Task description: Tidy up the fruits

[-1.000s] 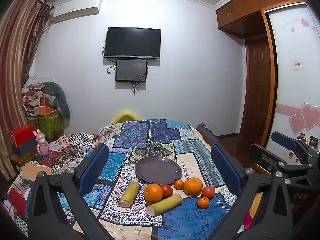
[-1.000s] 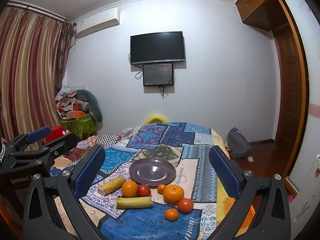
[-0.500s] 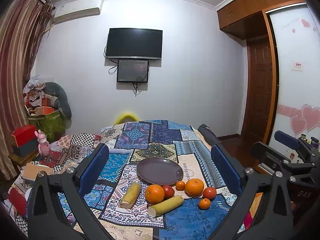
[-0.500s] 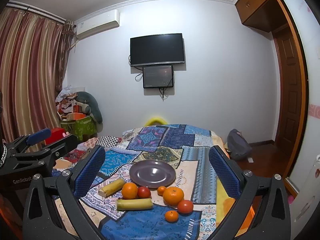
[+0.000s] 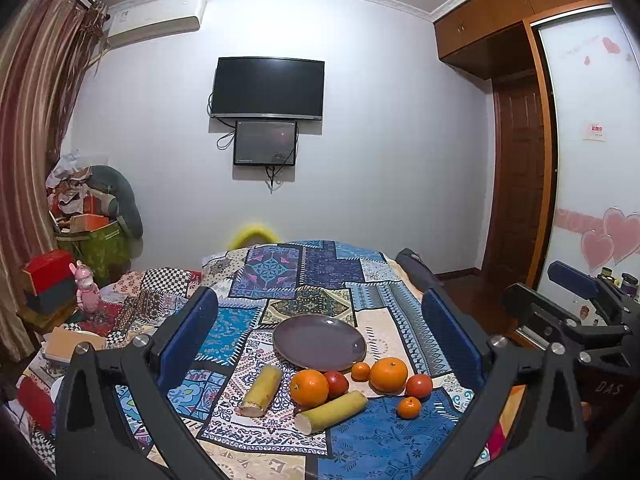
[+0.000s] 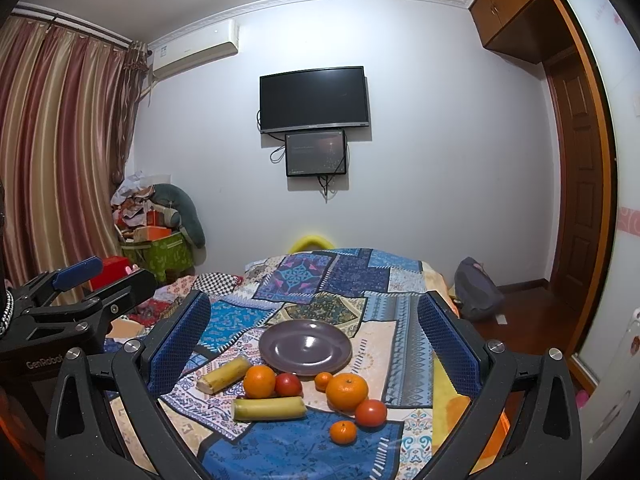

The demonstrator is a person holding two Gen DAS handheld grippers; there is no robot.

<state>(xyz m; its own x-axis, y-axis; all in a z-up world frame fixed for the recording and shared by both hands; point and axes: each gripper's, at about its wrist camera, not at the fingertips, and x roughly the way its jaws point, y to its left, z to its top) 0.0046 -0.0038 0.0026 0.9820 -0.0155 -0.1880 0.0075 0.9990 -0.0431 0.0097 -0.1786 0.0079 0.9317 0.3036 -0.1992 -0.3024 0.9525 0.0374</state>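
Observation:
An empty purple plate (image 5: 319, 342) (image 6: 305, 346) sits on a patchwork cloth (image 5: 376, 440). In front of it lie two large oranges (image 5: 309, 387) (image 5: 388, 374), two red tomatoes (image 5: 337, 383) (image 5: 419, 385), two small tangerines (image 5: 360, 371) (image 5: 409, 407) and two yellow-green cane pieces (image 5: 261, 390) (image 5: 332, 412). My left gripper (image 5: 320, 328) is open and empty, held above and short of the fruit. My right gripper (image 6: 314, 332) is also open and empty, at a similar distance. Each gripper shows at the edge of the other's view.
The cloth covers a bed-like surface whose right edge drops to a wooden floor (image 6: 516, 320) with a dark bag (image 6: 478, 294). Boxes and a pink toy (image 5: 86, 286) crowd the left side. A TV (image 5: 267, 88) hangs on the far wall.
Both views have drifted very slightly; the fruit and plate have not moved. Both grippers stay open.

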